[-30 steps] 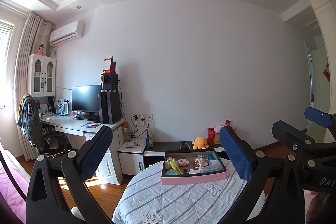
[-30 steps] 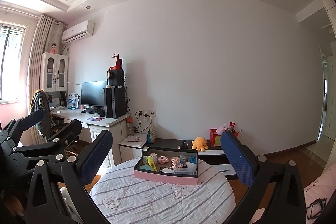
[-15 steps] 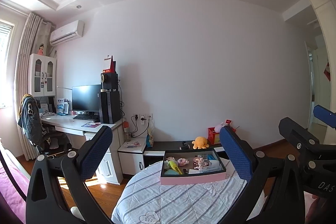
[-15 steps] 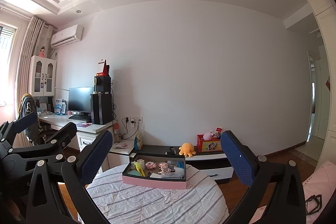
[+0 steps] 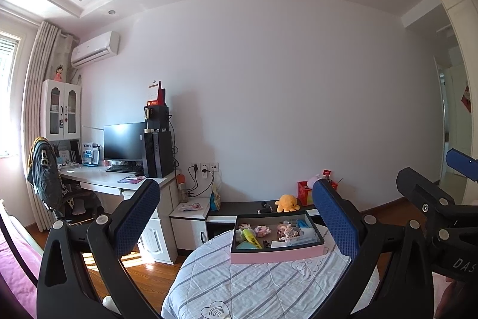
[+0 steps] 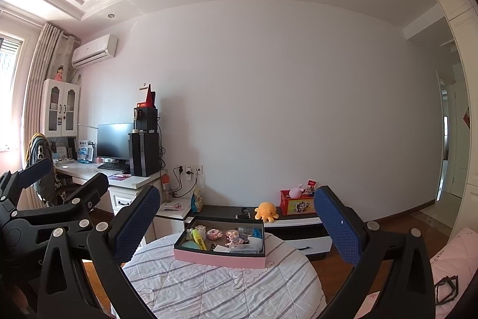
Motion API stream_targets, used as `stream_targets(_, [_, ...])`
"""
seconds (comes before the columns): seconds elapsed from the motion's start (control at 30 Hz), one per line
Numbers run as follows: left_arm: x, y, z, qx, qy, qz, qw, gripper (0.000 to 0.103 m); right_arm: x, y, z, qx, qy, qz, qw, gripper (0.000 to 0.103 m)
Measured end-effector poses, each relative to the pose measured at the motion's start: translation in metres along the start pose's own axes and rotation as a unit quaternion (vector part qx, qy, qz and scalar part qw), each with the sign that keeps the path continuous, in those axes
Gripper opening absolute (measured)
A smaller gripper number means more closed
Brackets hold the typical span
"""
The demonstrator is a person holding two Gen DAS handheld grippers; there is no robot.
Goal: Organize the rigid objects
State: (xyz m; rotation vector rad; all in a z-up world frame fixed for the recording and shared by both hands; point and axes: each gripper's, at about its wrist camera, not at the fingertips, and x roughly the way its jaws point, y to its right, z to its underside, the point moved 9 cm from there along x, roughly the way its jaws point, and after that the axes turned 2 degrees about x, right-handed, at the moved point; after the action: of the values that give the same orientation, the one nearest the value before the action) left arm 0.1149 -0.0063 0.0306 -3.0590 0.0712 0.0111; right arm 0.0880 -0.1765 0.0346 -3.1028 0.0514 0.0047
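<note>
A shallow box with pink walls sits on a round table under a striped white quilted cloth. Inside lie a yellow highlighter, a pink ring-shaped toy, a small figurine and a blue item. My left gripper is open and empty, well short of the box. My right gripper is also open and empty, held level beside the left one.
Behind the table stands a low black cabinet with an orange plush octopus and a red toy box. A white desk with monitor, computer tower and chair is at the left. Wooden floor surrounds the table.
The right wrist view has swung slightly, so the box sits a little further left in it. The left wrist view has barely shifted. Both grippers stay open.
</note>
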Motion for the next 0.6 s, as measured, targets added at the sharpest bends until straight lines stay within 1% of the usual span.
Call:
stream_targets(0.47, [-0.0014, -0.0015, -0.0007, 0.005, 0.000, -0.002, 1.0000, 0.103, 0.0003, 0.0000, 0.0024, 0.000, -0.004, 0.001, 1.000, 0.103])
stream_targets(0.6, [-0.0021, -0.0023, -0.0019, 0.006, 0.007, -0.001, 1.0000, 0.103, 0.0003, -0.0001, 0.0022, 0.000, -0.004, -0.001, 1.000, 0.103])
